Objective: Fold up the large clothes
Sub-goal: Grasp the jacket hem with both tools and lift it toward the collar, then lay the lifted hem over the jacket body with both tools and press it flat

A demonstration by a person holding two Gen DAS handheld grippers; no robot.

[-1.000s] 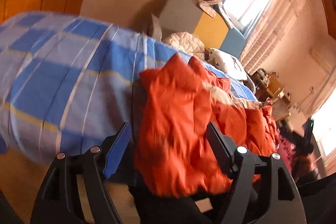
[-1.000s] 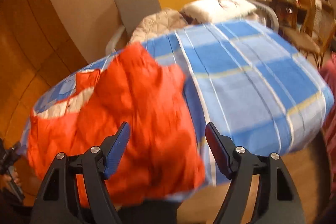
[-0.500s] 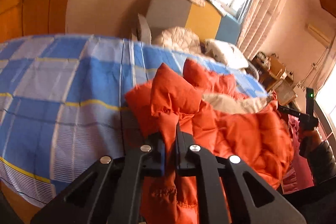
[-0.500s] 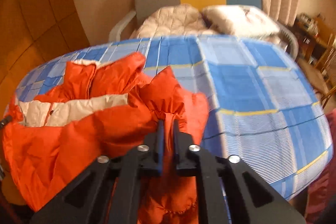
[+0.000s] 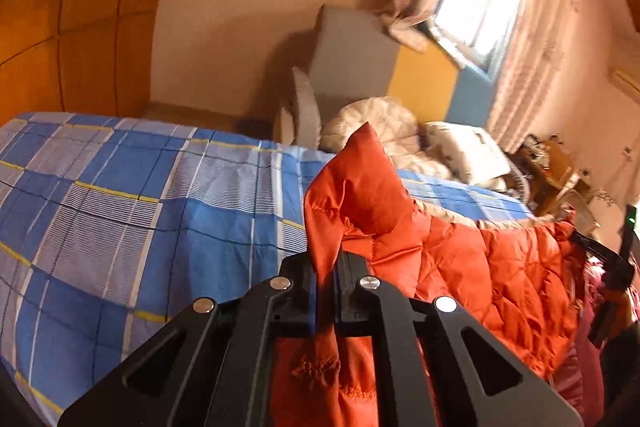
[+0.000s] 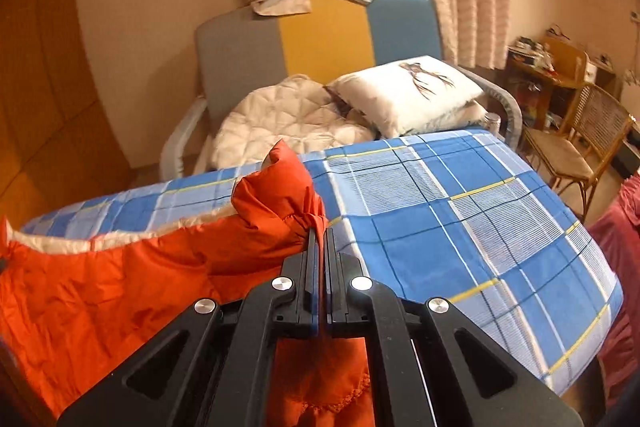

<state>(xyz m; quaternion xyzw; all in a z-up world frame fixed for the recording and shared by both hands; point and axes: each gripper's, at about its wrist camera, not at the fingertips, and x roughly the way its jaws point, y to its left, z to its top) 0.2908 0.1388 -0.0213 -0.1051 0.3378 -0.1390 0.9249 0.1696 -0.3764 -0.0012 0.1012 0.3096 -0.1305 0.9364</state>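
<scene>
- Since a second ago, both grippers are going from wide open over the jacket to clamped on it, and the cloth is rising off the bed in two peaks
- Left gripper (image 5: 326, 267) is holding its fingers pressed nearly together on a bunched orange corner, with cloth sticking up beyond the tips and more hanging below them
- Right gripper (image 6: 320, 247) is doing the same at the other end, its fingers nearly touching on a gathered knot of fabric
- Jacket (image 5: 480, 267), orange and quilted with a pale lining showing along its upper edge, is stretching between the two grips, sagging near the front edge of the bed (image 6: 460, 227) and its blue checked sheet
- Each grip is looking like a crumpled wad rather than a flat hem, so layers could be slipping out unevenly as tension is building
- Slick padded fabric is likely working against the hold; a fast lift could be pulling one corner free and dropping that side
- Much of the jacket is lying close to the bed edge, so slack could be sliding off toward the floor
- Bunched corners could be carrying a twist into the fold, leaving the sides misaligned
</scene>
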